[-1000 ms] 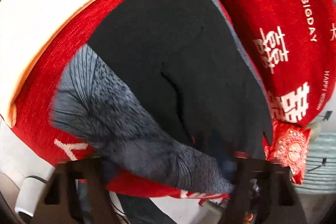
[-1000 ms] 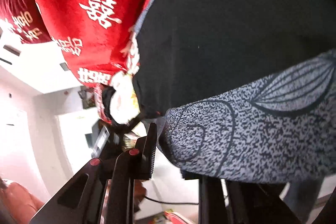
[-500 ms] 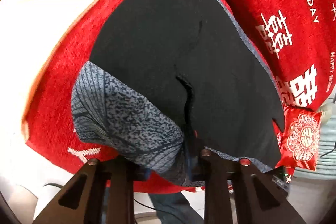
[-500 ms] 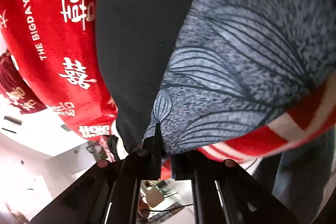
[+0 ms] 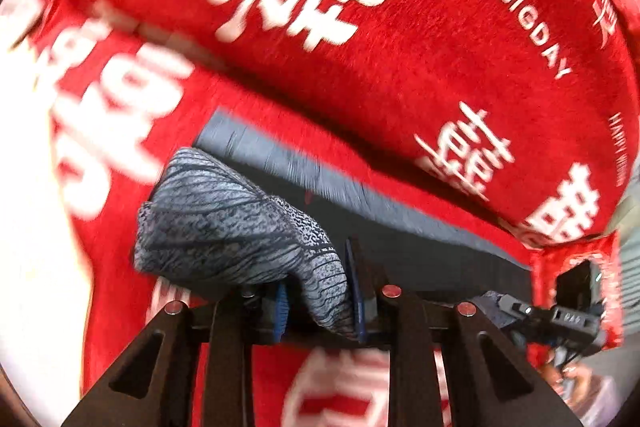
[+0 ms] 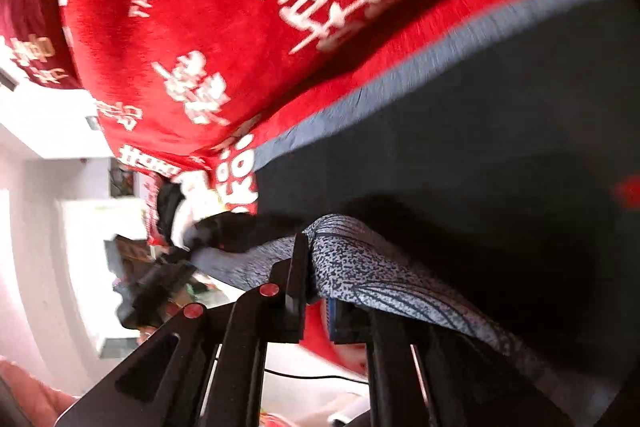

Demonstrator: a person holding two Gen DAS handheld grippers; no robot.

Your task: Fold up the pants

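The pants are dark with grey leaf-patterned hems and a grey waistband. They lie on a red blanket. My left gripper is shut on a bunched patterned hem, held close above the dark cloth near the waistband. My right gripper is shut on the other patterned hem, low over the dark body of the pants. The waistband runs across the right wrist view too.
The red blanket with white characters covers the surface and rises behind the pants. A small red printed packet lies at the right edge. A white room and furniture show beyond the blanket's edge.
Both grippers have carried the patterned hems forward over the dark cloth towards the waistband. The pants now lie doubled over, and much less of the dark cloth shows.
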